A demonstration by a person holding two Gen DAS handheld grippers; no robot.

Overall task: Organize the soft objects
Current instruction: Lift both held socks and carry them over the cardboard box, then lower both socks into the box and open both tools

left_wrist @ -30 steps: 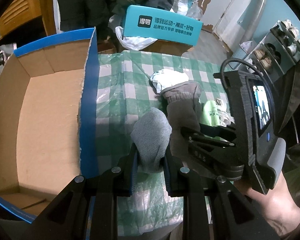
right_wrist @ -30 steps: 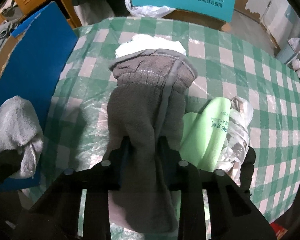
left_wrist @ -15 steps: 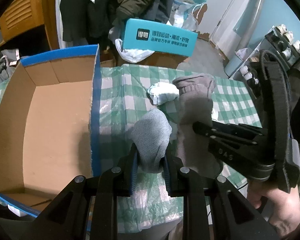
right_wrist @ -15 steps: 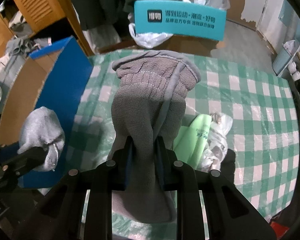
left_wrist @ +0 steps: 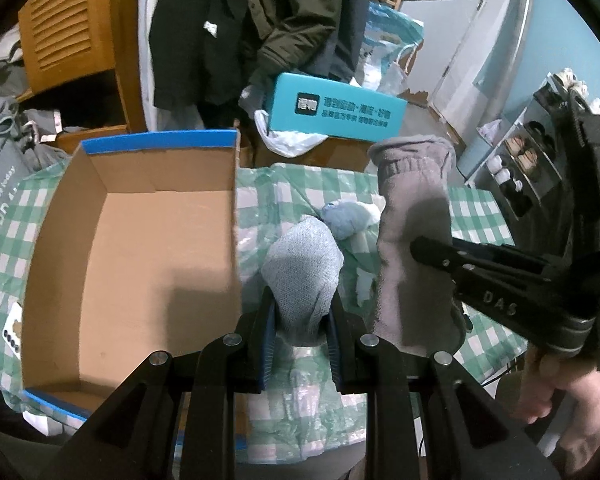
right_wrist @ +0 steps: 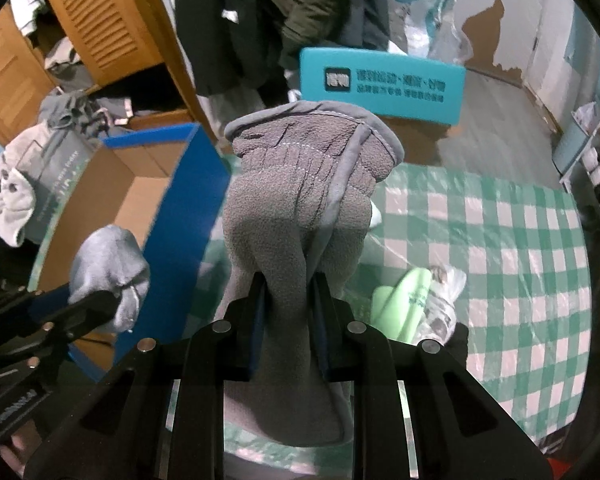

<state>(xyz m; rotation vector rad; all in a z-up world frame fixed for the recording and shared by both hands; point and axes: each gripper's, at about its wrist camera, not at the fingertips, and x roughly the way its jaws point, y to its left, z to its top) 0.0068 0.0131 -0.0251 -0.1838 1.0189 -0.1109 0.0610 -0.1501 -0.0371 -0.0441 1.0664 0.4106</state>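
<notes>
From the left wrist view, the cardboard box [left_wrist: 132, 264] with blue edges stood open on the counter [left_wrist: 480, 220] under its green checked cloth, and nothing lay on its visible brown floor. Just right of the box's near wall, the left gripper [left_wrist: 300, 320] was clenched on a light grey sock [left_wrist: 304, 276], held clear of the cloth. Right of the sock, the right gripper [left_wrist: 432, 252] pinched a grey fleece glove [left_wrist: 414, 240] that hung cuff-up. Beyond the sock, a pale blue bundle [left_wrist: 350, 218] lay on the cloth. A teal carton [left_wrist: 340, 106] sat past the box's far corner. Compared with a second before, both held items stood higher above the cloth, the glove's cuff had come off the counter, and more of the box's interior showed.

Through the right wrist view, the right gripper [right_wrist: 288, 312] was clamped tight on the glove [right_wrist: 300, 216], which hid much of the counter [right_wrist: 520, 240]. Left of the glove stood the box [right_wrist: 180, 216], its blue wall facing the camera, with the left gripper [right_wrist: 96, 300] holding the sock [right_wrist: 108, 268] in front of that wall. Right of the glove, a light green packet [right_wrist: 400, 300] lay on the cloth. A second earlier the glove had lain on the cloth; now it hung above it, and the teal carton [right_wrist: 380, 84] appeared lower in the frame.
</notes>
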